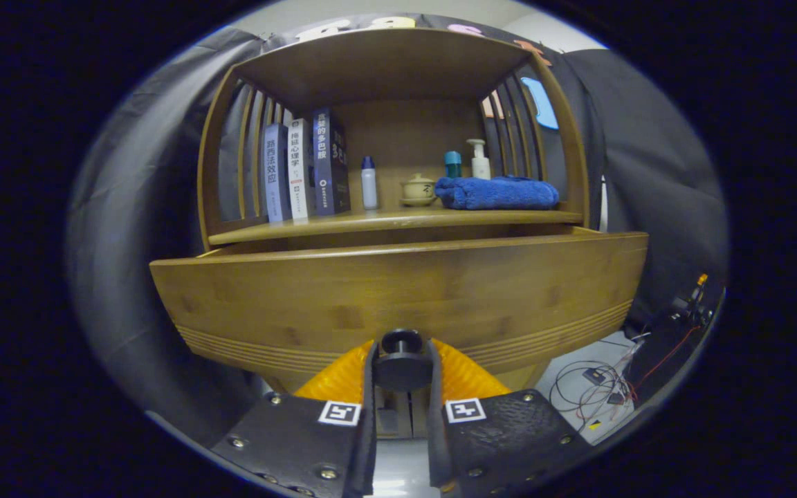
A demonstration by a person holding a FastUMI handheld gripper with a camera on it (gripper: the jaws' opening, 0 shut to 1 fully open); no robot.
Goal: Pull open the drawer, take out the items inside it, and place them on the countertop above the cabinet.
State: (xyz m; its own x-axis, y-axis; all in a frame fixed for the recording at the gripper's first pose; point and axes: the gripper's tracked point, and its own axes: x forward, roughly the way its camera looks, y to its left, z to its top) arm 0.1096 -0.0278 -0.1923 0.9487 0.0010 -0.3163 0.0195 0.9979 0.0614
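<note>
Gripping the drawer knob [401, 360], gripper [402, 387] fingers pinch narrow on both its sides. Drawer front [398, 297] lies dead ahead, partly out under the countertop [398, 220]; pull runs straight toward near side.

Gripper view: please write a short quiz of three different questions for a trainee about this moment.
1. True or false: the gripper has both fingers pressed on the drawer knob.
2. Which lies on the shelf beside the towel? A) a teacup B) a plate C) a shoe
3. Fill in: the drawer is pulled ____ from the cabinet.

Key: 1 true; 2 A; 3 out.
</note>
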